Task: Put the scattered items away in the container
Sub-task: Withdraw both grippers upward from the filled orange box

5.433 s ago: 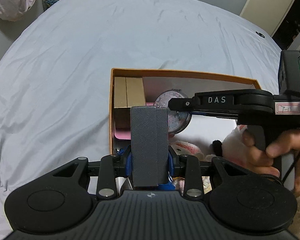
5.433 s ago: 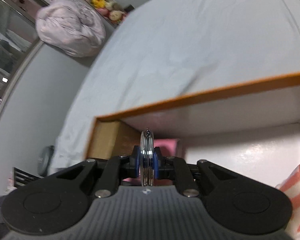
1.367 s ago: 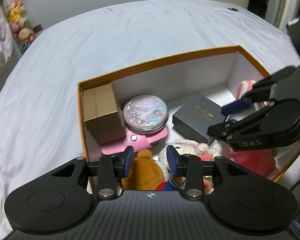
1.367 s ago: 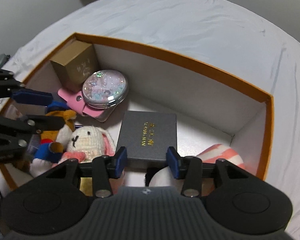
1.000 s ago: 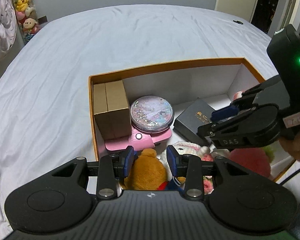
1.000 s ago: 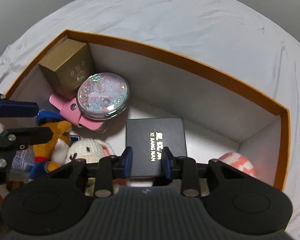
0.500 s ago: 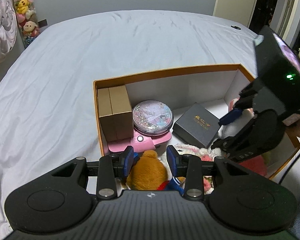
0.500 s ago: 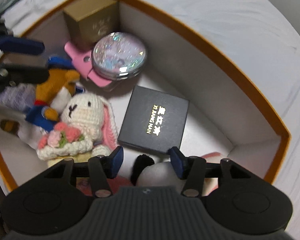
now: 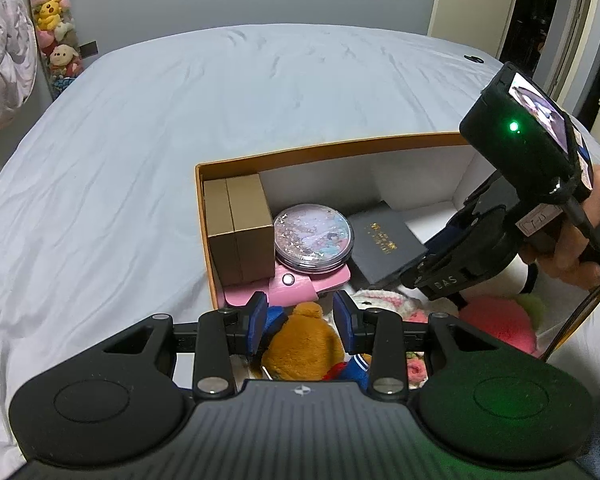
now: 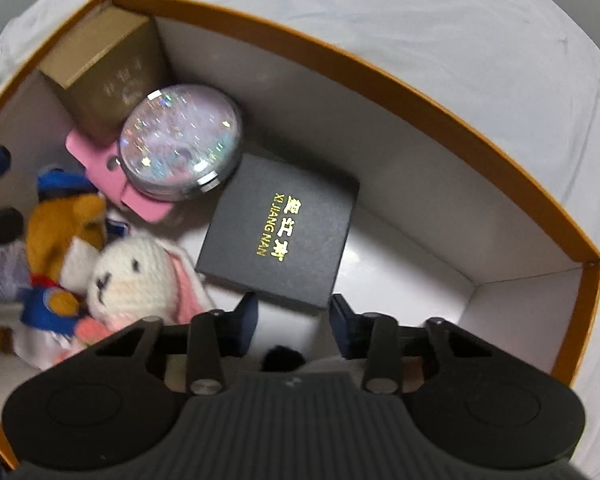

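Currently one box on bed: two small boxes, one compact, several plushies inside. Left gripper spread, empty; right gripper just closing, pinching nothing.

A wide bed under a creased pale sheet fills the room; plush toys are stacked against the grey wall at far left, beside a pale pink bundle; a cream door stands at the far right.

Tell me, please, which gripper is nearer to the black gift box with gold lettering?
Right. The right gripper hangs just over the black gift box's near edge, while the left gripper sits back over the orange plush.
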### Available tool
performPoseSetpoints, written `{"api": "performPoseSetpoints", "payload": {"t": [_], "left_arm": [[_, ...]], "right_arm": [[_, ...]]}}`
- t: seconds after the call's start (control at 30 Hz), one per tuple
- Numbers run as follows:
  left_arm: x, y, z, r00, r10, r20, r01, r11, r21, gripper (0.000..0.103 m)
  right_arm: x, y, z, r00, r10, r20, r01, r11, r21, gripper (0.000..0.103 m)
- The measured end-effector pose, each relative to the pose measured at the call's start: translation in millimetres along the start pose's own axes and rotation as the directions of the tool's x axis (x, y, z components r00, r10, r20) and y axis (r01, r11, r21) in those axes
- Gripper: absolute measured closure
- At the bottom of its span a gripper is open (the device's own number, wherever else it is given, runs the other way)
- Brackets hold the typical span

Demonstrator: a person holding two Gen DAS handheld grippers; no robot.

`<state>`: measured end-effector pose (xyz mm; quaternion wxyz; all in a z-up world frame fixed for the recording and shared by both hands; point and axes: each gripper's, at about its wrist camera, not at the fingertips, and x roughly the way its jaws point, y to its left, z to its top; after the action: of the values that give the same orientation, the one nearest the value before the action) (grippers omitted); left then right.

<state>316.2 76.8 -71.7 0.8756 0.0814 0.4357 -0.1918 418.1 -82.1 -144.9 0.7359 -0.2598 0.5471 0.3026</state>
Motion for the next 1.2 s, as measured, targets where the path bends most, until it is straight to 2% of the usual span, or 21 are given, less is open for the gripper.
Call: {"api": "performPoseSetpoints", "payload": {"t": [0.07, 0.13, 0.2, 0.27, 0.67, 0.77, 0.9, 1.07, 1.1, 1.2], "left_arm": [[-0.2, 0.3, 0.4, 1.0, -0.001, 0.001, 0.001, 1.0, 0.0, 0.06], [0.0, 0.4, 0.1, 1.0, -0.001, 0.001, 0.001, 1.0, 0.003, 0.06], [0.3, 0.7, -0.1, 1.0, 0.0, -0.001, 0.0, 1.0, 0.006, 0.06], [0.1, 0.3, -0.1, 1.0, 0.002, 0.0, -0.002, 1.0, 0.011, 0.06], [-1.6, -0.8, -0.7, 0.999, -0.028, 0.02, 0.027, 0.999, 0.023, 0.06], [-6.0, -3.7, -0.9, 0.999, -0.038, 0.027, 0.037, 0.999, 0.033, 0.06], [-19.9, -13.2, 0.3, 0.998, -0.043, 0.048, 0.04, 0.997, 0.062, 0.06], [-46.4, -29.7, -4.3, 0.996, -0.056, 0.064, 0.053, 0.998, 0.046, 0.06], [-52.4, -33.8, -6.6, 0.996, -0.058, 0.064, 0.054, 0.997, 0.049, 0.06], [-69.9, -45.8, -13.1, 0.996, -0.05, 0.073, 0.044, 0.996, 0.072, 0.06]], "right_arm": [[-0.9, 2.1, -1.0, 1.0, 0.008, -0.004, -0.008, 1.0, 0.024, 0.066], [-1.9, 2.1, -2.2, 1.0, 0.031, -0.003, -0.031, 0.998, 0.053, 0.075], [-2.4, -3.1, -2.8, 0.999, 0.045, -0.013, -0.043, 0.99, 0.134, 0.075], [-2.8, -6.1, -3.5, 0.999, 0.043, -0.002, -0.042, 0.987, 0.156, 0.075], [-14.6, -1.4, -21.7, 0.998, 0.011, 0.067, -0.016, 0.997, 0.07, 0.067], [-31.0, 1.6, -29.8, 0.995, -0.026, 0.097, 0.022, 0.999, 0.041, 0.067], [-59.6, 0.2, -43.8, 0.99, -0.016, 0.142, 0.008, 0.998, 0.056, 0.066], [-95.2, 4.2, -66.1, 0.979, -0.015, 0.204, 0.001, 0.998, 0.067, 0.066], [-100.3, 2.2, -57.6, 0.977, -0.015, 0.214, 0.001, 0.998, 0.068, 0.066], [-110.2, 15.2, -69.3, 0.968, -0.022, 0.249, 0.005, 0.998, 0.07, 0.065]]}}
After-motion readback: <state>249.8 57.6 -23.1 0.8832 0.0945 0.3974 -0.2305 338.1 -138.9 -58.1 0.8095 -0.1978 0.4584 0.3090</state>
